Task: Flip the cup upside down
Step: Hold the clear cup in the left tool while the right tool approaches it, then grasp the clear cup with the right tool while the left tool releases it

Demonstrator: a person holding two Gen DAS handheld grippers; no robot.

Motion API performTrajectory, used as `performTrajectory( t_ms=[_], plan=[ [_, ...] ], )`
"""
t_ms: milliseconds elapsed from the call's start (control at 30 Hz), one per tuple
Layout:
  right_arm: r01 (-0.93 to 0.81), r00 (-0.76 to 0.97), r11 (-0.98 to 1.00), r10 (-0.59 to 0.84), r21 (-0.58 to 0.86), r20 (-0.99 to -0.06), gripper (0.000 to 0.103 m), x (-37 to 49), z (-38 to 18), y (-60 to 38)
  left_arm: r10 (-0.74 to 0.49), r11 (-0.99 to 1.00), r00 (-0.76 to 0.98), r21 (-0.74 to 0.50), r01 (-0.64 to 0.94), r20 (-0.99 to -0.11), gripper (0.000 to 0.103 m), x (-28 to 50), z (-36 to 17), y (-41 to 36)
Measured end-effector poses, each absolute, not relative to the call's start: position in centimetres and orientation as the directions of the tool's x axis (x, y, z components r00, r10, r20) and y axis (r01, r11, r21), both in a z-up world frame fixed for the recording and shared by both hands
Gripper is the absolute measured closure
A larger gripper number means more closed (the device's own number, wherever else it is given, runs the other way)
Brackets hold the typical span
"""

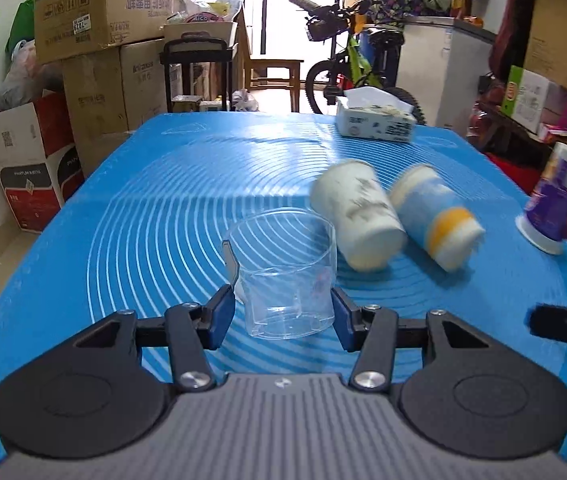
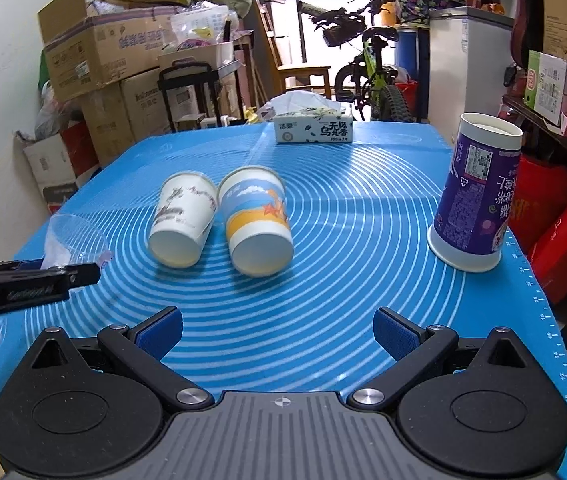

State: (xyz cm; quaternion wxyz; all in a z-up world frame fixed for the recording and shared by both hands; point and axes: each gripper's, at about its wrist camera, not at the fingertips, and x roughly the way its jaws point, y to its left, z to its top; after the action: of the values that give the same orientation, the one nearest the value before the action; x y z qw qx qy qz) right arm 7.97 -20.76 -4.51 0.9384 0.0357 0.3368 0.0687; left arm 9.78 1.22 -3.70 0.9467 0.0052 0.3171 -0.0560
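Note:
A clear plastic cup [image 1: 285,276] sits between the fingers of my left gripper [image 1: 283,312], which is shut on its lower part, mouth pointing away and up. It also shows in the right wrist view [image 2: 75,242], at the far left above the left gripper's black body. A white paper cup [image 2: 183,222] and a blue-and-yellow paper cup [image 2: 255,220] lie on their sides mid-mat. A purple cup [image 2: 477,196] stands upside down at the right. My right gripper [image 2: 279,332] is open and empty above the blue mat [image 2: 363,280].
A tissue box [image 2: 313,124] stands at the mat's far edge. Cardboard boxes [image 2: 99,56] are stacked beyond the table at the left, a bicycle [image 2: 371,72] and a white cabinet stand behind, and red boxes lie to the right of the table.

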Motion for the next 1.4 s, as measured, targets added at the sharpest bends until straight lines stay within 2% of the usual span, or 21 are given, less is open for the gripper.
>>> performTrajectory(
  t_ms=[367, 533, 600, 633, 667, 900, 1033, 1133, 1233, 1300, 1400],
  plan=[
    [-0.136, 0.744, 0.988, 0.150, 0.073, -0.651, 0.000, 5.5, -4.1, -21.6, -0.127, 0.989, 0.765, -0.025, 0.143, -0.631, 0.050, 7.9, -5.8, -1.1],
    [-0.184, 0.733, 0.983, 0.138, 0.000, -0.666, 0.000, 5.6, -3.9, -21.1, -0.134, 0.988, 0.758, -0.025, 0.154, -0.638, 0.049, 7.7, -6.1, -1.3],
    [-0.209, 0.732, 0.977, 0.130, -0.040, -0.669, 0.000, 5.7, -3.8, -20.8, -0.130, 0.988, 0.753, -0.022, 0.151, -0.645, 0.040, 7.6, -6.2, -1.4],
    [-0.219, 0.732, 0.974, 0.128, -0.054, -0.669, 0.000, 5.8, -3.7, -20.6, -0.123, 0.989, 0.753, -0.022, 0.143, -0.647, 0.026, 7.6, -6.2, -1.4],
    [-0.229, 0.732, 0.971, 0.128, -0.064, -0.669, 0.000, 5.8, -3.6, -20.4, -0.121, 0.990, 0.757, -0.024, 0.137, -0.642, 0.019, 7.4, -6.2, -1.3],
    [-0.282, 0.728, 0.955, 0.150, -0.092, -0.669, 0.000, 5.8, -3.1, -19.0, -0.130, 0.989, 0.752, -0.035, 0.141, -0.647, 0.013, 6.7, -5.8, -0.9],
    [-0.365, 0.737, 0.905, 0.137, -0.220, -0.662, 0.000, 5.7, -2.3, -17.0, -0.151, 0.987, 0.742, -0.056, 0.151, -0.653, 0.013, 5.7, -5.8, -0.3],
    [-0.483, 0.740, 0.796, 0.148, -0.366, -0.656, 0.001, 5.3, -1.2, -15.1, -0.150, 0.987, 0.748, -0.056, 0.150, -0.647, 0.012, 4.6, -5.7, 0.5],
    [-0.576, 0.771, 0.584, 0.156, -0.572, -0.617, 0.002, 4.6, -0.5, -12.5, -0.113, 0.993, 0.775, -0.049, 0.106, -0.621, 0.011, 3.1, -5.7, 1.3],
    [-0.581, 0.806, 0.392, 0.150, -0.714, -0.573, 0.002, 3.8, -0.7, -10.9, -0.097, 0.995, 0.785, -0.054, 0.080, -0.611, 0.011, 2.3, -5.7, 1.8],
    [-0.541, 0.838, 0.105, 0.149, -0.835, -0.525, 0.002, 2.8, -1.9, -8.4, -0.072, 0.997, 0.793, -0.045, 0.057, -0.604, 0.011, 1.9, -5.7, 2.3]
  ],
)
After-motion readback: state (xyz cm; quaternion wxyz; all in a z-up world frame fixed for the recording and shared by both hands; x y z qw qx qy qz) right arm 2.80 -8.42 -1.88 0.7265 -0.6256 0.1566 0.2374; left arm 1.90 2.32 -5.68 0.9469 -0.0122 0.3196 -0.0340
